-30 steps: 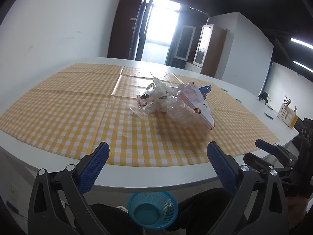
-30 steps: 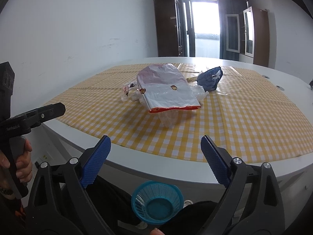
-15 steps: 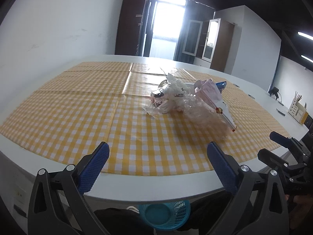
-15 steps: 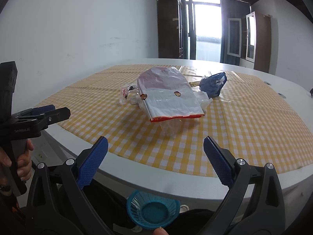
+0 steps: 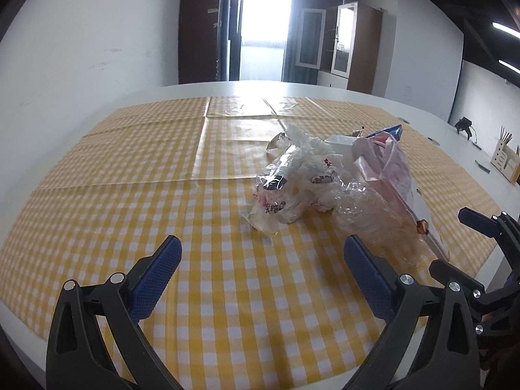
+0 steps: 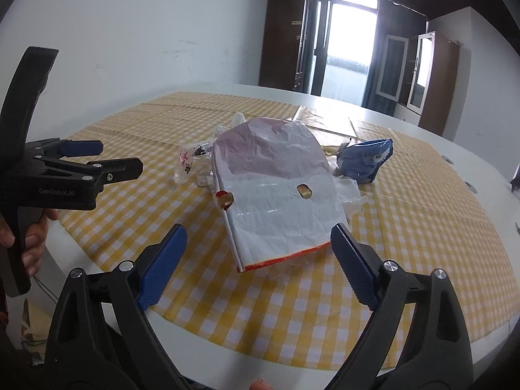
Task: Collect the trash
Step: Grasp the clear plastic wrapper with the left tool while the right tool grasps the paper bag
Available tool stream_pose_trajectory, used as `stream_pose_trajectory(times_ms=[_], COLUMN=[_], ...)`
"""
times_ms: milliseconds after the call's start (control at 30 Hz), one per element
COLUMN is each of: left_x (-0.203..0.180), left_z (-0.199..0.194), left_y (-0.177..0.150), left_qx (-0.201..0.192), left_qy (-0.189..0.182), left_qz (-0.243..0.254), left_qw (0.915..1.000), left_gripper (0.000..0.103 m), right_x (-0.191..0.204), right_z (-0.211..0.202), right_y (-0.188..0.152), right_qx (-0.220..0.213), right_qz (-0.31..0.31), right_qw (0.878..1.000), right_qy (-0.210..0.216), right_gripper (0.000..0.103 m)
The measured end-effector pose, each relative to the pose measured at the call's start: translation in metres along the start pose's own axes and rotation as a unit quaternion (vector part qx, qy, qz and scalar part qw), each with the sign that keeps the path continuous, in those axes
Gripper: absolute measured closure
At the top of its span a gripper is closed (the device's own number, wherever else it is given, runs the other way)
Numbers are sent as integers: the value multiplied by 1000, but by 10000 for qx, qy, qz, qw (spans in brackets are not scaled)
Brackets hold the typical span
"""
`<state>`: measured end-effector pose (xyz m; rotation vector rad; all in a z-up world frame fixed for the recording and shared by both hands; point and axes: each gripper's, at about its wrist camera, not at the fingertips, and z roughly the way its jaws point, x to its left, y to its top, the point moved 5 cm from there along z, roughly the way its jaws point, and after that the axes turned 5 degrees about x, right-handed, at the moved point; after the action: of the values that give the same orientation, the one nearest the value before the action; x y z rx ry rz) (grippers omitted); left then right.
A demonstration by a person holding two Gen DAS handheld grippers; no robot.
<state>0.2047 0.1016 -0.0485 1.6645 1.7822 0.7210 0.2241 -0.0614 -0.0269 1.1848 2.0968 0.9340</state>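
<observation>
From the left wrist view, the left gripper (image 5: 260, 261) is hovering over the near part of a yellow-checked tablecloth (image 5: 136, 201), its blue-padded fingers (image 5: 156, 276) spread wide apart and gripping nothing. The trash pile (image 5: 312, 175) is lying ahead and to the right of centre: crumpled clear and white wrappers (image 5: 292, 178) with red print too creased to read, touching a pink-and-white flat bag (image 5: 393, 175) that is leaning toward the table's right edge. A broad stretch of bare cloth is lying open to the pile's left and in front of it. The white table (image 5: 432, 123) is showing as a curved rim beyond the cloth on the far and right sides. The right gripper (image 5: 481, 224) is jutting in at the right edge.

From the right wrist view, the right gripper (image 6: 258, 253) is sitting at the table's near edge, fingers (image 6: 354, 273) likewise wide apart and empty, the flat bag (image 6: 276, 195) lying just ahead between them. A blue wrapper (image 6: 367, 159) is resting just behind the bag's right side. Open cloth is spreading to the right. At left, a hand (image 6: 29, 240) is holding the left gripper (image 6: 113, 159), fingers apart; its side is reading "GenRobot.AI".
</observation>
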Motion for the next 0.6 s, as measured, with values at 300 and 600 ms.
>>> stream_pose_trajectory(times_ms=[300,600], left_x=[-9,-6], left_z=[56,81], left_y=[36,44], left_qx=[410,725], left_qy=[77,-209], left_qz=[582,448], left_qw=[9974,9961], left_gripper=[6,75], right_x=[-7,-37], right_z=[15,1], right_y=[8,9], right_qx=[238,-4], right_qz=[-29,267], right_qw=[9997,9996], right_qy=[44,86], right_gripper=[78,98])
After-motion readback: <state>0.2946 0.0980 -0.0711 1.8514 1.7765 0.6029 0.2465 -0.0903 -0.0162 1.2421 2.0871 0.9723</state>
